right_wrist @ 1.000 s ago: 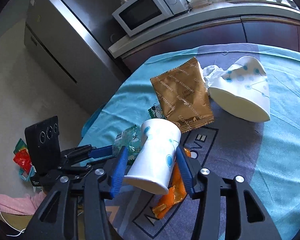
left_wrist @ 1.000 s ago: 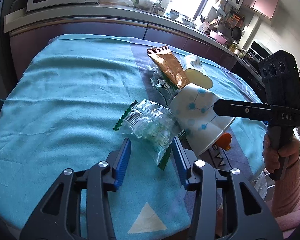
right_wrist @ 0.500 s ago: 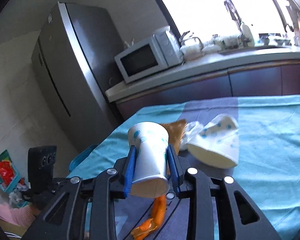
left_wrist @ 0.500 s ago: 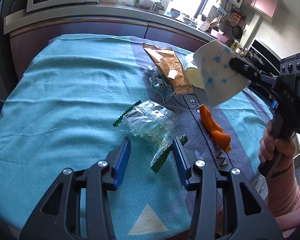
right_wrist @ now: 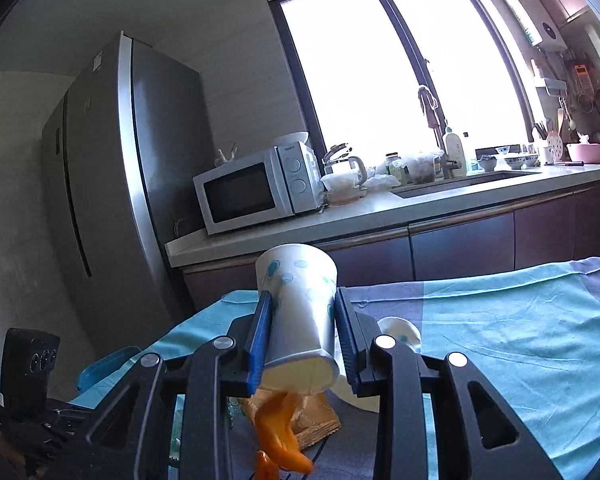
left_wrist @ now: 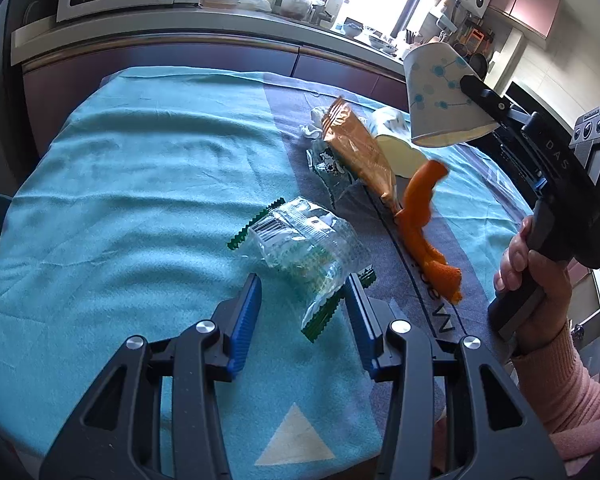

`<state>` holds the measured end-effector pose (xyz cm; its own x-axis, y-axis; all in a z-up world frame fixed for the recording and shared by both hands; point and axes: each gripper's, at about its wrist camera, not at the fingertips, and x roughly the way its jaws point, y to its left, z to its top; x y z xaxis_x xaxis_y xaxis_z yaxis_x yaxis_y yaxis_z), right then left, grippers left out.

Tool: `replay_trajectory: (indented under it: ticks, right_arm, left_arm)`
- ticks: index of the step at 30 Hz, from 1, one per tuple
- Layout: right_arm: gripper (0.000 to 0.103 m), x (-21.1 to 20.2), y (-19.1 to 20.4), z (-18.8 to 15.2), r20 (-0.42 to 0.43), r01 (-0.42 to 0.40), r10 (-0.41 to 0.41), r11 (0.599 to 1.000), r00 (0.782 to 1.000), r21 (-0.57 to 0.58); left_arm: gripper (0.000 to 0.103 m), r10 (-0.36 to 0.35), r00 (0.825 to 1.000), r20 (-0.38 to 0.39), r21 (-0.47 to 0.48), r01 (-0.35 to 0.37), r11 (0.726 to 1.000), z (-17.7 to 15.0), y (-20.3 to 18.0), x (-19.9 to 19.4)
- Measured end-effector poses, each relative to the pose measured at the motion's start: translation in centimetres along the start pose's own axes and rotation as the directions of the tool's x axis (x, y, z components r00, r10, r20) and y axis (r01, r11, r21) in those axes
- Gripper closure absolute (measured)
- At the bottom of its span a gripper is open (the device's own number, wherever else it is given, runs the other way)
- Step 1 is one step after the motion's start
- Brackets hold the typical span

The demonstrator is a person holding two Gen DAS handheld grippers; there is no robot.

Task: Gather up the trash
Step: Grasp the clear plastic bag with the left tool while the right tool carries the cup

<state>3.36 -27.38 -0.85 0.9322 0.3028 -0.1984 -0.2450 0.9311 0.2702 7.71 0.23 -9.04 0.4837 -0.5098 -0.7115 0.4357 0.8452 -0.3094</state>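
My right gripper (right_wrist: 302,334) is shut on a white paper cup with blue dots (right_wrist: 298,304), held upside down high above the table; it also shows in the left wrist view (left_wrist: 440,96). An orange peel (left_wrist: 422,216) drops from the cup's mouth, its lower end on the cloth; it shows blurred in the right wrist view (right_wrist: 278,432). My left gripper (left_wrist: 302,300) is open, its fingers on either side of a clear wrapper with green edges (left_wrist: 304,248) on the turquoise cloth (left_wrist: 140,200). A brown foil packet (left_wrist: 358,148) and a second, tipped cup (left_wrist: 400,152) lie further back.
A small green-and-white wrapper (left_wrist: 328,162) and a crumpled tissue (left_wrist: 310,130) lie beside the brown packet. A counter with a microwave (right_wrist: 256,188) and a fridge (right_wrist: 112,184) stands behind the table. A blue bin edge (right_wrist: 108,364) sits left of the table.
My right gripper has lifted the dotted cup off the table and tipped it upside down. The orange peel that was under it now hangs and falls from it. My left gripper has stayed in place.
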Motion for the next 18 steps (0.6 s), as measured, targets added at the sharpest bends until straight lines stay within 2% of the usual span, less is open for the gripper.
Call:
replay_trajectory:
  ticks: [5, 8, 9, 10, 11, 18]
  right_arm:
    - [0.073, 0.1, -0.4, 0.2, -0.040, -0.003, 0.004, 0.999, 0.999, 0.042]
    - [0.073, 0.0, -0.3, 0.0, -0.090, -0.060, 0.068, 0.994, 0.994, 0.087]
    - [0.072, -0.2, 0.0, 0.0, -0.102, -0.071, 0.080, 0.994, 0.992, 0.088]
    - [0.072, -0.3, 0.2, 0.0, -0.117, -0.079, 0.088, 0.993, 0.989, 0.085]
    - [0.072, -0.4, 0.5, 0.1, -0.124, -0.089, 0.099, 0.992, 0.987, 0.086]
    - [0.072, -0.4, 1.8, -0.5, -0.195, -0.185, 0.216, 0.968, 0.957, 0.167]
  left_arm:
    - [0.060, -0.018, 1.000, -0.003, -0.009, 0.018, 1.000, 0.2, 0.2, 0.2]
    - [0.061, -0.033, 0.999, -0.006, -0.017, 0.033, 0.999, 0.3, 0.4, 0.3]
    - [0.063, -0.033, 0.999, -0.005, -0.020, 0.033, 0.999, 0.4, 0.5, 0.4]
    - [0.073, -0.034, 0.999, -0.009, -0.027, 0.034, 0.999, 0.4, 0.6, 0.5]
    - [0.078, -0.037, 0.999, -0.014, -0.033, 0.037, 0.999, 0.4, 0.7, 0.7]
    - [0.090, -0.058, 0.998, 0.016, -0.068, 0.059, 0.996, 0.4, 1.5, 0.4]
